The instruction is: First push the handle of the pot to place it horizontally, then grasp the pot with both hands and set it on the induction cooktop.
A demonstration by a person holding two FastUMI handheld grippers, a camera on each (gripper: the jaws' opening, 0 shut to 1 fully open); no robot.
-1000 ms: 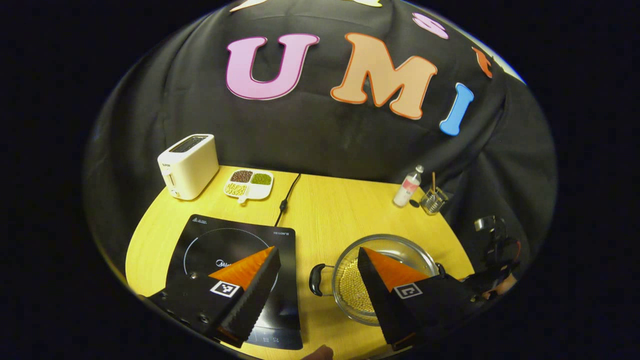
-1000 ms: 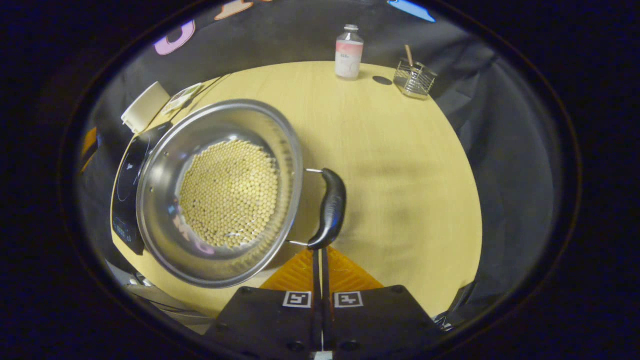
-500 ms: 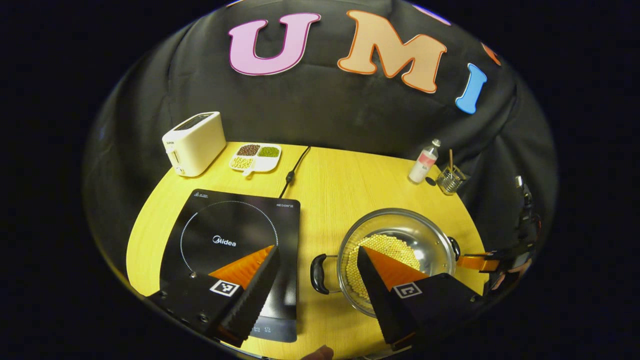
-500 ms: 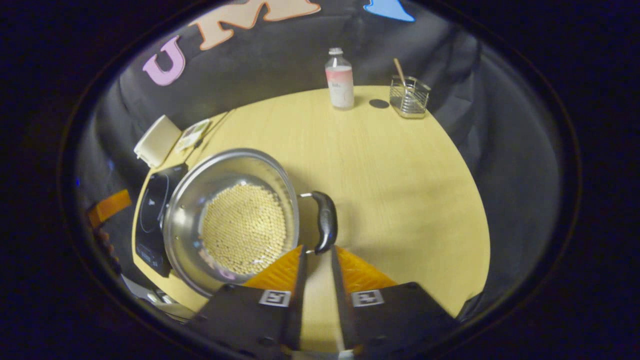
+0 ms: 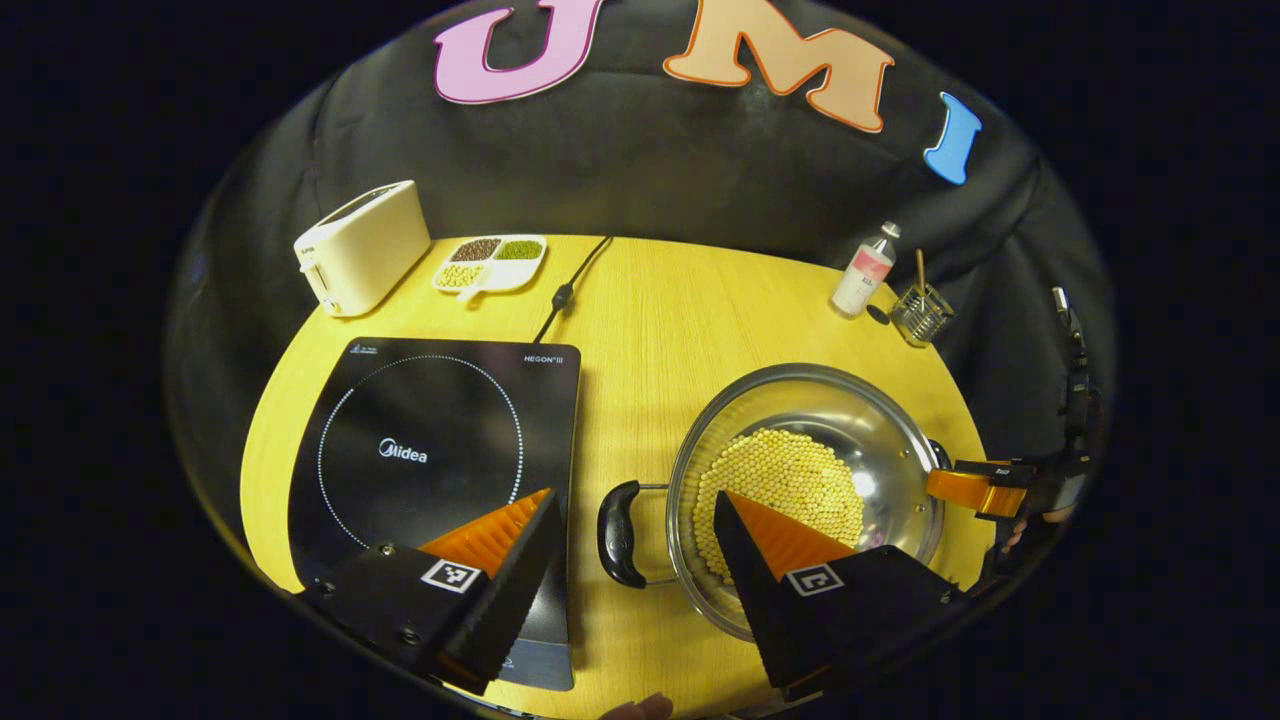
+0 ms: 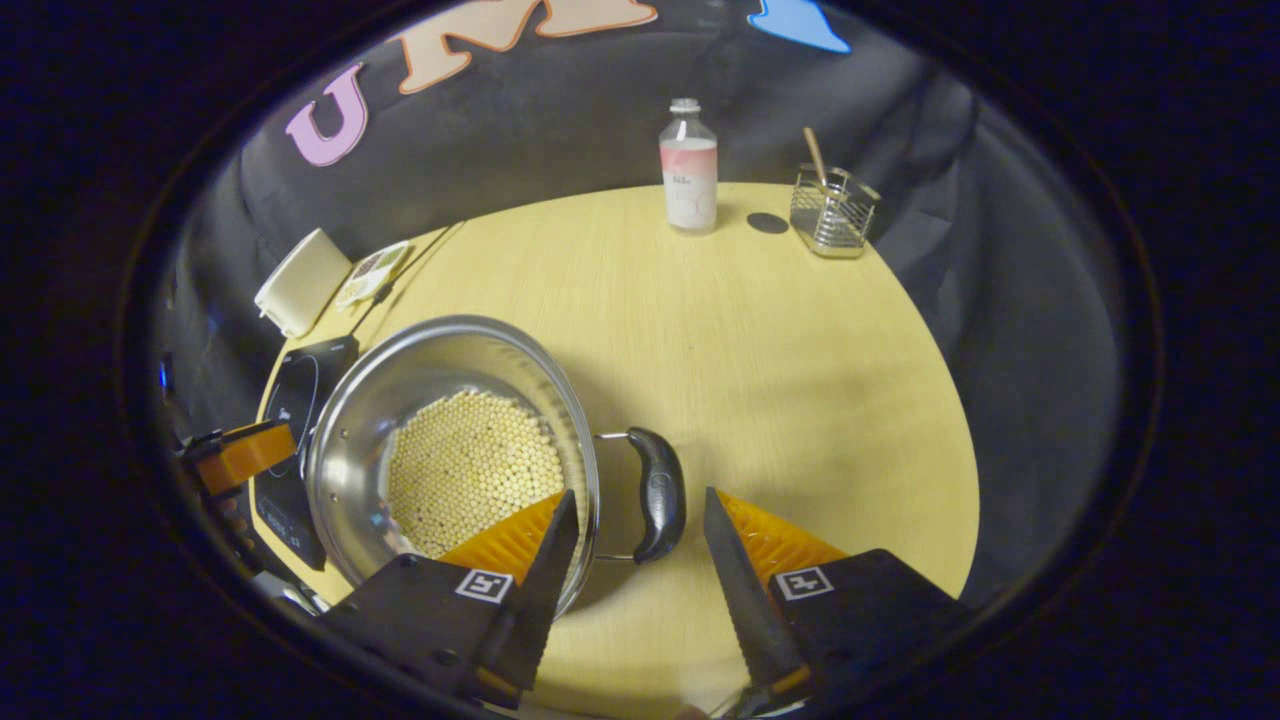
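Note:
A steel pot (image 5: 805, 490) with yellow beans inside stands on the wooden table (image 5: 670, 320), right of the black induction cooktop (image 5: 430, 450). One black side handle (image 5: 618, 520) points toward the cooktop, between the open fingers of my left gripper (image 5: 635, 505). In the right gripper view the pot (image 6: 450, 450) has its other black handle (image 6: 660, 493) lying between the spread fingers of my right gripper (image 6: 638, 500), which is open. The right gripper (image 5: 985, 488) also shows at the pot's far side in the left gripper view.
At the table's back stand a cream toaster (image 5: 360, 245), a divided dish of beans (image 5: 490, 262), a power cord (image 5: 570, 285), a pink-labelled bottle (image 5: 865, 270) and a wire holder (image 5: 920, 310). Bare wood lies behind the pot.
My right gripper went from shut behind the handle to open around it. The left gripper moved up and in, so its fingers now flank the pot's other handle.

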